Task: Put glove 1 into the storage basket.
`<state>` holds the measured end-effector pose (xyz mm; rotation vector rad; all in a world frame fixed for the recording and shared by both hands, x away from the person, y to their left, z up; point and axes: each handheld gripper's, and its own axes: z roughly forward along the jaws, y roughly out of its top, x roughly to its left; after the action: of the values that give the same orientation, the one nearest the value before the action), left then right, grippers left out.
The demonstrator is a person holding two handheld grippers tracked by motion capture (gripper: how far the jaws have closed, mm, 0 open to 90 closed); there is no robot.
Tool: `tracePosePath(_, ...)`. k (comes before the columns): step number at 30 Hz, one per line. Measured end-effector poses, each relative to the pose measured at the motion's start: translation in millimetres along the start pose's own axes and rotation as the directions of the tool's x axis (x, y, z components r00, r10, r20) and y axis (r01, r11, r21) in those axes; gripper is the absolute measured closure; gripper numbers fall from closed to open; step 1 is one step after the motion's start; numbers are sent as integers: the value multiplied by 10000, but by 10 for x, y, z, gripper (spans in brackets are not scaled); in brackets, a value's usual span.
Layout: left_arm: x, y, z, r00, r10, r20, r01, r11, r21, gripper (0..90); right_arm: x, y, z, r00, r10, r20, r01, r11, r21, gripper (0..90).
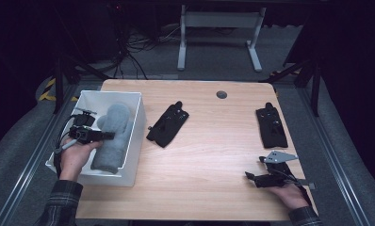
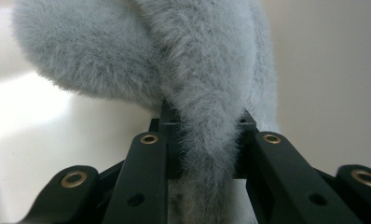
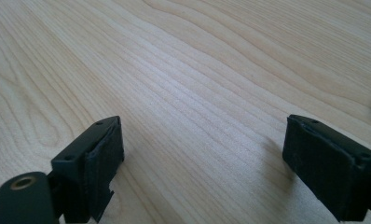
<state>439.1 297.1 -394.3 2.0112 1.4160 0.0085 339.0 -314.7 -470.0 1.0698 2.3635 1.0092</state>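
Grey fuzzy mitten [image 1: 112,136] is in my left gripper [image 1: 108,135], and the pinch is plain in the left gripper view: a fold of fluffy grey pile [image 2: 207,154] squeezed between my two black jaws, the pads pressed into it from both sides. From the high view the mitten lies lengthways inside the white bin [image 1: 138,117] at the left edge of the table [image 1: 214,155], its rounded end toward the far wall of the bin and its cuff end toward me. My left hand [image 1: 75,157] comes in over the near left corner of the bin, with the gripper pointing across at the mitten's middle. Pale bin wall sits right behind the fur in the left gripper view.

Over on the other side, my right gripper [image 1: 248,175] sits low at the near right part of the table, jaws spread wide with nothing between them. The right gripper view shows bare wood grain [image 3: 197,93] between the two pads [image 3: 102,154].

Two black gloves are out on the wood: one black glove [image 1: 167,125] just beside the bin's right wall, the other black glove [image 1: 271,126] well apart, near the right edge, just beyond my right gripper.
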Motion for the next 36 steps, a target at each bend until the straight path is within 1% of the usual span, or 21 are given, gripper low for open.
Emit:
tracePosePath(4, 94, -5, 133, 9999, -147, -4, 147, 9995, 286, 742, -1, 0, 1, 10000, -9, 3, 9, 10000, -5, 128)
tracePosePath(7, 189, -7, 238, 9995, -289, -162, 297, 9983, 496, 735, -1, 0, 1, 10000, -7, 2, 7, 10000, -3, 128)
tracePosePath(10, 276, -16, 286, 9991, -414, -23, 415, 9981, 460, 726, 0, 0, 1, 10000, -3, 1, 3, 10000, -2, 128)
tracePosePath(12, 300, -16, 309, 9987, -496, -126, 501, 9976, 480, 715, -1, 0, 1, 10000, -9, 2, 9, 10000, -3, 128)
tracePosePath(13, 310, -15, 317, 9988, -432, -232, 443, 9977, 517, 704, 0, 1, 1, 10000, -5, 1, 5, 10000, -3, 127)
tracePosePath(14, 323, -17, 328, 9987, -457, -223, 468, 9976, 518, 690, 0, 1, 2, 10000, -8, 1, 8, 10000, -3, 127)
tracePosePath(15, 325, -19, 329, 9981, -560, -260, 573, 9971, 497, 666, 0, 1, 2, 10000, -10, 0, 10, 10000, -2, 127)
tracePosePath(17, 323, -18, 312, 9982, -477, -373, 494, 9978, 451, 604, 0, 1, 2, 10000, -12, 0, 12, 10000, -3, 126)
tracePosePath(19, 310, -14, 280, 9978, -450, -496, 465, 9984, 310, 505, 0, 1, 2, 10000, -15, 2, 15, 10000, -2, 126)
tracePosePath(20, 295, -7, 248, 9981, -447, -431, 453, 9989, 132, 468, 0, 1, 2, 10000, -16, 1, 16, 10000, -3, 126)
tracePosePath(22, 254, 13, 206, 9979, -311, -567, 313, 9995, 18, 398, 0, 1, 2, 10000, -14, 0, 14, 10000, -3, 126)
tracePosePath(24, 197, 48, 145, 9971, -52, -759, 46, 10000, -75, 350, 0, 1, 2, 10000, -17, -1, 17, 10000, 1, 125)
tracePosePath(25, 164, 64, 106, 9971, -5, -758, -10, 9998, -196, 331, 0, 1, 2, 10000, -16, 1, 16, 10000, -3, 125)
tracePosePath(26, 128, 80, 57, 9971, 76, -758, -111, 9989, -450, 320, 0, 1, 2, 10000, -18, 1, 18, 10000, -1, 125)
tracePosePath(27, 111, 89, 28, 9972, 91, -742, -136, 9981, -604, 315, -1, 1, 2, 10000, -23, 1, 23, 10000, -1, 125)
tracePosePath(28, 86, 108, -7, 9975, 117, -693, -160, 9979, -624, 302, 0, 1, 2, 10000, -21, 2, 21, 10000, -1, 125)
tracePosePath(30, 18, 146, -73, 9954, 392, -871, -449, 9969, -645, 281, 0, 1, 3, 10000, -21, 4, 21, 10000, -2, 125)
tracePosePath(31, -20, 163, -110, 9958, 444, -803, -508, 9955, -797, 268, 0, 1, 2, 10000, -22, 5, 22, 10000, 2, 125)
tracePosePath(33, -97, 204, -173, 9954, 626, -721, -693, 9932, -939, 263, 0, 1, 3, 10000, -21, 3, 21, 10000, -2, 125)
tracePosePath(35, -182, 251, -237, 9957, 793, -478, -841, 9904, -1100, 260, 0, 1, 3, 10000, -21, 4, 21, 10000, -2, 125)
tracePosePath(36, -215, 265, -256, 9949, 886, -475, -936, 9888, -1161, 258, 0, 1, 3, 10000, -23, 3, 23, 10000, -1, 125)
